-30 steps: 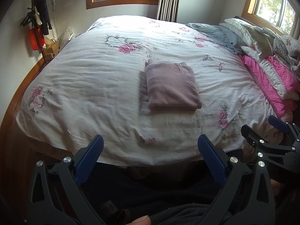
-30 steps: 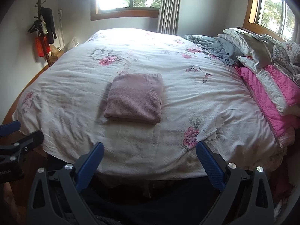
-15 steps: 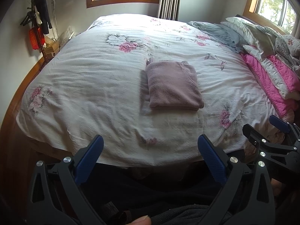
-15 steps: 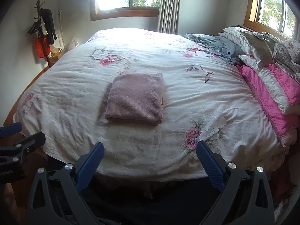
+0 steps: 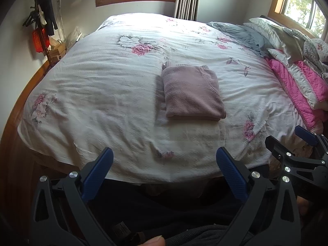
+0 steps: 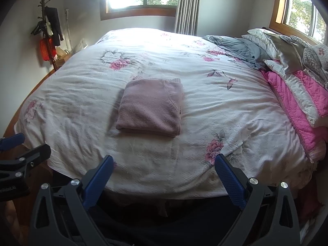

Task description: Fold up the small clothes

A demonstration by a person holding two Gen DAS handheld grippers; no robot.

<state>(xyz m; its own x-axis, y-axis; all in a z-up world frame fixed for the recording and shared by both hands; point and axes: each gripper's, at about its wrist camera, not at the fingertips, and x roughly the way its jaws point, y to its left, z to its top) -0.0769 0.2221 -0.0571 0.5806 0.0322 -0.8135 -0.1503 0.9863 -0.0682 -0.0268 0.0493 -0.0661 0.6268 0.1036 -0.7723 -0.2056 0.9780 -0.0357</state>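
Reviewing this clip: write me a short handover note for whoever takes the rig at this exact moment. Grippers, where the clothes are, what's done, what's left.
Left gripper: open, holding nothing, held back off the near edge of the bed.
Right gripper: open, holding nothing, also back off the near edge.
Pink knit garment: lies in a neat folded rectangle in the middle of the floral bedspread, touched by neither gripper.
Done: this garment looks fully folded.
Left: no other unfolded small clothes show on the bedspread; the pile at the right looks like bedding and pillows. Check for more items out of view.
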